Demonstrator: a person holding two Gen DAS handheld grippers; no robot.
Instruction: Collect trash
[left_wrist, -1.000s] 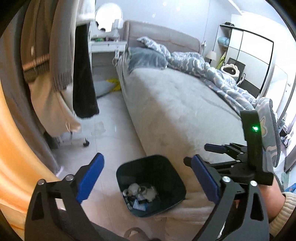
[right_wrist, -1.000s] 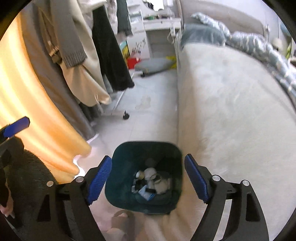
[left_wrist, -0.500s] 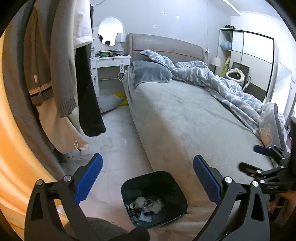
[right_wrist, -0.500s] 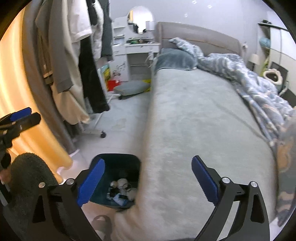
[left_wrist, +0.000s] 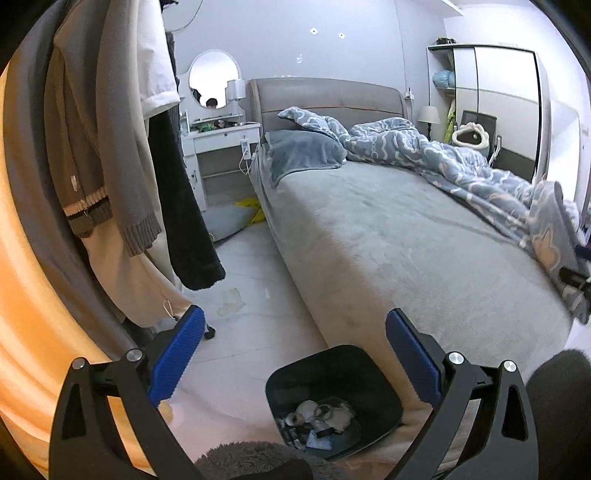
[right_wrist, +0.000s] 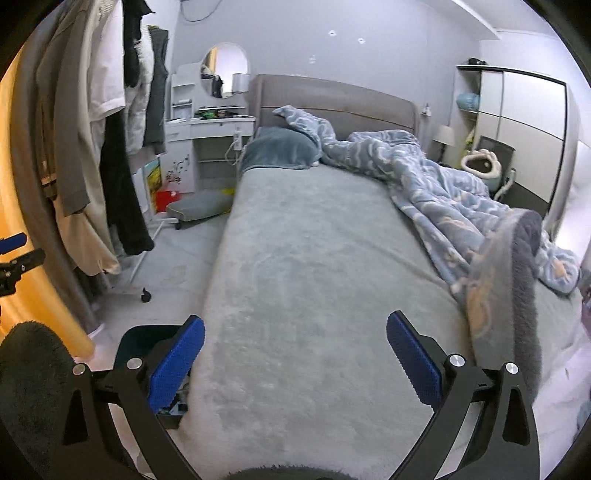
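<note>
A dark trash bin (left_wrist: 380, 376) stands on the floor against the foot corner of the bed; crumpled white trash (left_wrist: 317, 417) lies inside. In the right wrist view only the bin's rim (right_wrist: 140, 336) shows, behind the left finger. My left gripper (left_wrist: 295, 354) is open and empty, held above the bin. My right gripper (right_wrist: 295, 358) is open and empty, over the grey bed sheet (right_wrist: 314, 277). The left gripper's tip also shows at the far left of the right wrist view (right_wrist: 14, 254).
A crumpled blue duvet (right_wrist: 443, 192) lies along the bed's right side. Clothes (left_wrist: 110, 147) hang on a wheeled rack at left. A white dressing table (left_wrist: 221, 147) and a grey cushion (right_wrist: 199, 206) are at the far end of the floor aisle. An orange curtain (left_wrist: 22, 332) is at left.
Both grippers have lifted and tilted up from the bin toward the bed and room. The bin has slid low in both views. Both stay open and empty.
</note>
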